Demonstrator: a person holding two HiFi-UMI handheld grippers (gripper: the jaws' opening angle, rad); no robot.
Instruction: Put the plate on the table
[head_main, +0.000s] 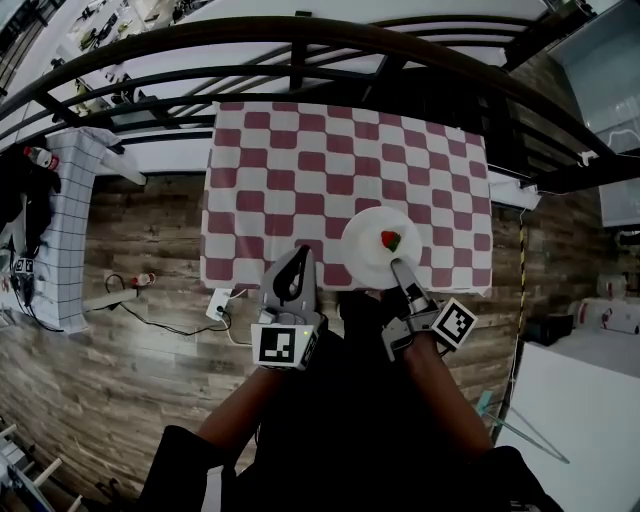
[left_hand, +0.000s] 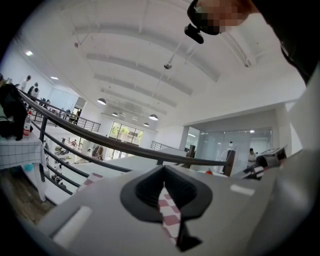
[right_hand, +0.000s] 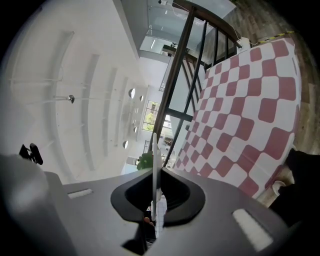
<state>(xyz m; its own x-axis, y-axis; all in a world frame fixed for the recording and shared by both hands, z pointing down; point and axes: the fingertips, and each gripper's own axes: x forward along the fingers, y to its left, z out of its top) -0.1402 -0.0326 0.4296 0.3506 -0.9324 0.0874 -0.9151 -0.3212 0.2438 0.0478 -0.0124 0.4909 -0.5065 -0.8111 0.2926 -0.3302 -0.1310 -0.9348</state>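
Observation:
A round white plate (head_main: 372, 255) carrying a small red and green piece of food (head_main: 391, 240) hangs over the near right part of the table with the red-and-white checked cloth (head_main: 300, 170). My right gripper (head_main: 398, 264) is shut on the plate's near rim. In the right gripper view the plate (right_hand: 153, 165) shows edge-on as a thin white line pinched between the jaws of the right gripper (right_hand: 154, 202). I cannot tell whether the plate touches the cloth. My left gripper (head_main: 300, 252) is shut and holds nothing, at the table's near edge left of the plate; through its jaws (left_hand: 167, 200) only a sliver of checked cloth shows.
A dark curved railing (head_main: 300, 35) runs behind the table. On the wooden floor at the left lie a white power strip (head_main: 221, 303) and cables. A table with a grid-patterned cloth (head_main: 65, 230) stands at the far left, and a white surface (head_main: 580, 420) at the lower right.

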